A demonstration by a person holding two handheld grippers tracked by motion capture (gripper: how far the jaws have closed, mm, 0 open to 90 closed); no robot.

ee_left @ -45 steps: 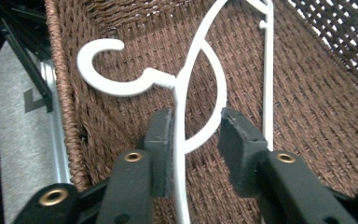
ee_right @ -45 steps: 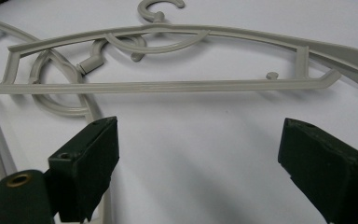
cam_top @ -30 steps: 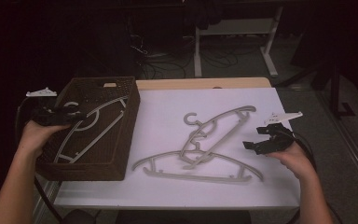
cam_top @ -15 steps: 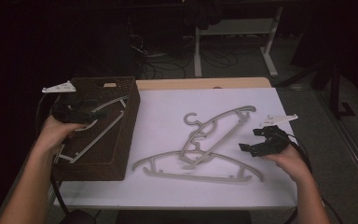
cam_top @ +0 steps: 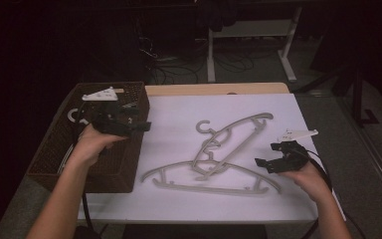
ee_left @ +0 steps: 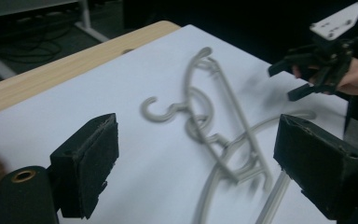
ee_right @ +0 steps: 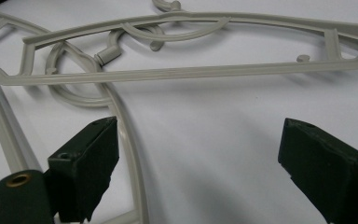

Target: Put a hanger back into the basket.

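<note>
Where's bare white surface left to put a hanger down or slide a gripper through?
Free: the strip between the basket and the two hangers, and the far band between the hangers' hooks and the wooden table edge. Crowded: centre right, where the hangers cross and the right gripper sits at their ends. The left gripper hovers over the basket.

Tabletop, wooden, under a white sheet: one brown wicker basket at left, two crossed grey hangers centre-right.

The left hand-held gripper, its jaws just opened and empty, has swung from inside the basket to its right rim.
</note>
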